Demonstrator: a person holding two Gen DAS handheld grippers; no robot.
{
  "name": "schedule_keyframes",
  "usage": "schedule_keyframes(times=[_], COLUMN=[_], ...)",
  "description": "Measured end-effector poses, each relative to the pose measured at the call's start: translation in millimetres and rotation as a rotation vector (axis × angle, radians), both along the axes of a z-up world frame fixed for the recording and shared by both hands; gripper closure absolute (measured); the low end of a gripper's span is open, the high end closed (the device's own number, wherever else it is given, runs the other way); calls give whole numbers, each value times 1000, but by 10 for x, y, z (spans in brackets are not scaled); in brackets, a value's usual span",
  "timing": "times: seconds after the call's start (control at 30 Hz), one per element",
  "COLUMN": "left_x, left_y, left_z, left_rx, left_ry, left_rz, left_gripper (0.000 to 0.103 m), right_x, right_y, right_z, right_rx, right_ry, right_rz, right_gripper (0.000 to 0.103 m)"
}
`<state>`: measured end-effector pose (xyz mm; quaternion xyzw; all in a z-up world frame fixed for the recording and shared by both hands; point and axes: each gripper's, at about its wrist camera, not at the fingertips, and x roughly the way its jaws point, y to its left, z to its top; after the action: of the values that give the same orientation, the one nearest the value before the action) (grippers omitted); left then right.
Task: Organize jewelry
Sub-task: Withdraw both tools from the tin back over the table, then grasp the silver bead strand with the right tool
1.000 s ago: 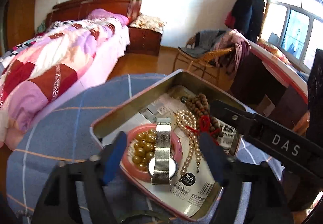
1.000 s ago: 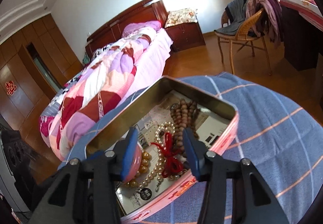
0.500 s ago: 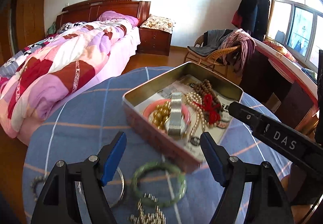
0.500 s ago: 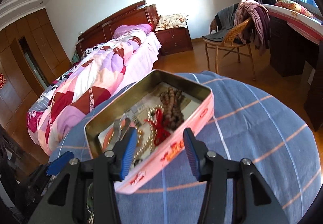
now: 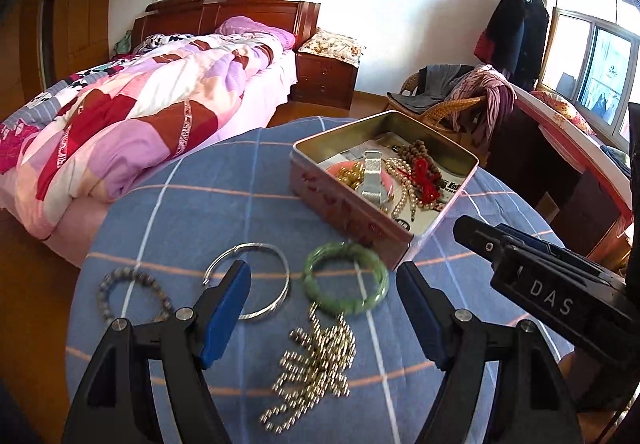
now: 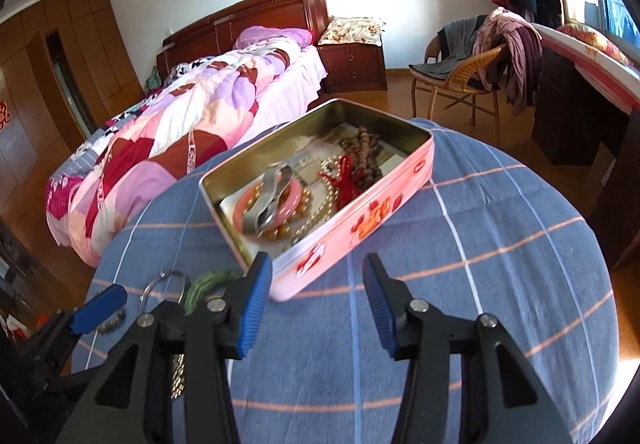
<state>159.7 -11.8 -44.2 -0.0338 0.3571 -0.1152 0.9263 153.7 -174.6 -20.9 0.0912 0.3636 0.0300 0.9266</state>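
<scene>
Where the blue checked tablecloth covers the round table, the following lie, listed by size.

Pink tin: rectangular, lid off, standing at the far right of the cloth. It contains a pink bangle, a silver mesh-band watch laid across that bangle, a strand of amber beads, a pearl string, brown wooden beads and a red knotted cord, all on printed paper.

Left gripper: jaws spread wide, nothing between the blue pads, poised over the near items.

Right gripper: jaws partly apart, empty, at the near side of the tin, its left pad just beside the tin's near corner.

Green jade bangle: flat on the cloth, near the tin's near corner, outside it.

Silver open bangle: left of the green one, partly behind the left gripper's left pad.

Grey bead bracelet: farthest left, apart from the silver bangle.

Silver ball-chain necklace: heaped nearest, its upper end touching the green bangle.
</scene>
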Motion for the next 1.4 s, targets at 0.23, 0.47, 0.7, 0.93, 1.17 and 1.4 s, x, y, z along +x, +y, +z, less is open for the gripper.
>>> schedule_keyframes(times=[0.23, 0.47, 0.7, 0.93, 1.17, 1.4], left_x=[-201, -376, -498, -544, -575, -542], left_y=[96, 135, 254, 442, 662, 904], left_z=[9, 33, 6, -143, -259, -279], left_rx=[-5, 12, 14, 40, 34, 35], left_ry=[-8, -24, -17, 18, 55, 61], left_rz=[15, 9, 25, 62, 90, 141], left_gripper=[28, 28, 28, 28, 28, 28], right_x=[-200, -337, -431, -498, -511, -407], right_y=[77, 122, 168, 128, 245, 660], right_z=[22, 50, 52, -113, -204, -297], right_rx=[-30, -60, -70, -66, -50, -32], right_ry=[1, -4, -4, 45, 72, 105], right_rz=[1, -8, 2, 10, 62, 182], right_gripper=[51, 51, 51, 51, 51, 51])
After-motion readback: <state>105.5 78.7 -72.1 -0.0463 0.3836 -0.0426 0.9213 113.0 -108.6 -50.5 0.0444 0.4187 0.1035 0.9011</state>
